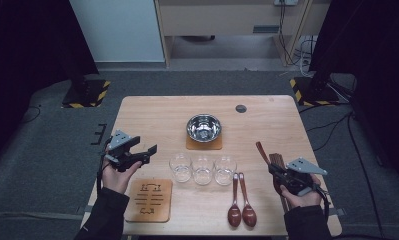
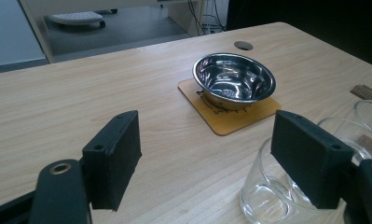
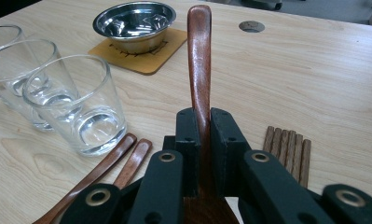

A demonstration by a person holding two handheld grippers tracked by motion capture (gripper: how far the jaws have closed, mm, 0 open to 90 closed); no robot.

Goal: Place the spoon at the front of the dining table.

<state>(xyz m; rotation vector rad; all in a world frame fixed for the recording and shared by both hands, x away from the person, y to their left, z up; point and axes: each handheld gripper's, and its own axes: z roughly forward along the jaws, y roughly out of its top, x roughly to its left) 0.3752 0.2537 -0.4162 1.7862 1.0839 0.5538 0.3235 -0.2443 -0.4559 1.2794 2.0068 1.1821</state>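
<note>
My right gripper (image 1: 274, 168) (image 3: 201, 116) is shut on a dark wooden spoon (image 1: 261, 150) (image 3: 199, 56), whose handle sticks out past the jaws toward the far side of the table. It hovers at the right of the wooden table (image 1: 267, 125), over a bundle of chopsticks (image 1: 276, 159) (image 3: 288, 149). At the table's left edge, my left gripper (image 1: 146, 146) (image 2: 207, 126) is open with nothing between its jaws, and it points toward the glasses. Three clear glasses (image 1: 203, 169) (image 3: 76, 102) stand in a row mid-table. A steel bowl (image 1: 203, 126) (image 2: 234, 77) (image 3: 134, 19) sits on a square coaster (image 1: 203, 145) behind them.
Two more wooden spoons (image 1: 241, 210) (image 3: 123, 161) lie side by side near the front edge, right of centre. An engraved wooden coaster (image 1: 149, 200) lies at the front left. A cable hole (image 1: 241, 108) is in the far part of the tabletop.
</note>
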